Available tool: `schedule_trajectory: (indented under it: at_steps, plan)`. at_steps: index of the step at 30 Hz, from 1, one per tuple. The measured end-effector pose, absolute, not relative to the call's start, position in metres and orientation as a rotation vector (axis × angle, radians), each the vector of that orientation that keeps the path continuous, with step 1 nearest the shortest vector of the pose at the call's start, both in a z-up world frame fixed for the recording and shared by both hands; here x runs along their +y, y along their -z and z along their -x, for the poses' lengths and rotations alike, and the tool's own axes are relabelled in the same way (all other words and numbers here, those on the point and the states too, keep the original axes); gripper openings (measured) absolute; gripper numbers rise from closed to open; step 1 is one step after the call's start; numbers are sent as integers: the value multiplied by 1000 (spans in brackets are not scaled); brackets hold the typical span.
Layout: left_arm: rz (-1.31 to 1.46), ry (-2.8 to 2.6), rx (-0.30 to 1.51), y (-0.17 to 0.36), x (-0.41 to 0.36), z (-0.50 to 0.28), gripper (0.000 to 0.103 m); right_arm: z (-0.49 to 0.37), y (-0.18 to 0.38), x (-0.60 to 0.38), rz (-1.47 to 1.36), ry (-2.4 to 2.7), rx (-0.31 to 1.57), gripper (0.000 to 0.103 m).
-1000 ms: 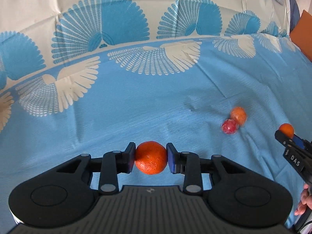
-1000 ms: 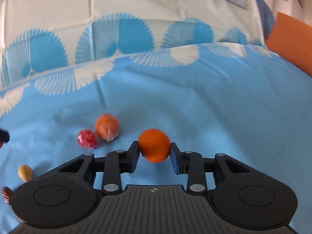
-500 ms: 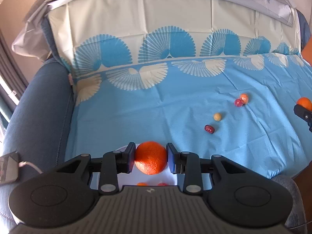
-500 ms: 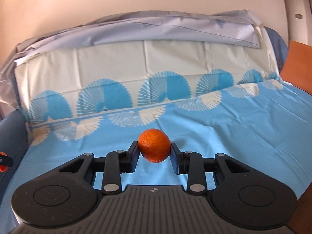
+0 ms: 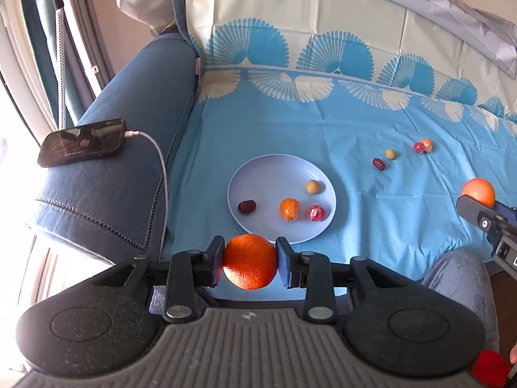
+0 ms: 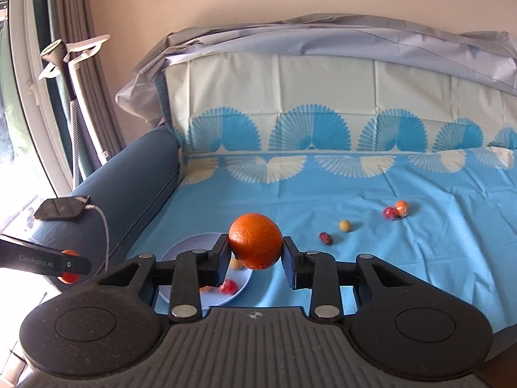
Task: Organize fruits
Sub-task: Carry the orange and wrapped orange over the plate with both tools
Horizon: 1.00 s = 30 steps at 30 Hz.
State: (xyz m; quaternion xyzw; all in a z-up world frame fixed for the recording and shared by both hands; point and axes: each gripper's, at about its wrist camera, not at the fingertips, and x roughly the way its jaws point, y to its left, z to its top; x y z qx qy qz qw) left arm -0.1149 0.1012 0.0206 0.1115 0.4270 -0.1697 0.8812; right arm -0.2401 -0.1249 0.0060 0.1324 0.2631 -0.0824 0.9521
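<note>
Oranges sit clamped, one in the left gripper (image 5: 250, 262), one in the right gripper (image 6: 256, 250); both seem meant for the plate (image 5: 255, 171), where small fruits (image 5: 289, 208) already lie.

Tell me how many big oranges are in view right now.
2. One orange is clamped in the left gripper near the plate's front edge; the other orange is clamped in the right gripper.

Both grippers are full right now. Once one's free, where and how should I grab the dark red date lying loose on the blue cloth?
Grip the dark red date across its narrow middle, coming from above with the jaws spanning its short axis. It lies flat and oblong on the blue cloth, apart from the tan ball beside it, so there looks to be room for both fingers.
</note>
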Motion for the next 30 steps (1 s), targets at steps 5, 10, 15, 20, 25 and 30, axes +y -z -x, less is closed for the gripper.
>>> schedule_trajectory:
  at_steps: [5, 10, 15, 20, 25, 30]
  plan:
    - [-210, 353, 874, -24, 118, 132, 37, 252, -15, -98, -185, 145, 525, 35]
    - [-165, 355, 873, -26, 126, 139, 37, 261, -25, -88, -139, 138, 495, 35]
    - [-169, 354, 864, -27, 127, 144, 38, 264, -28, -84, -120, 134, 488, 35]
    - [-171, 356, 866, -26, 126, 144, 38, 264, -27, -83, -119, 132, 491, 35]
    - [-170, 355, 873, -25, 125, 142, 37, 264, -27, -85, -121, 129, 497, 35]
    - [-172, 350, 884, -22, 125, 138, 38, 261, -25, -87, -125, 130, 507, 35]
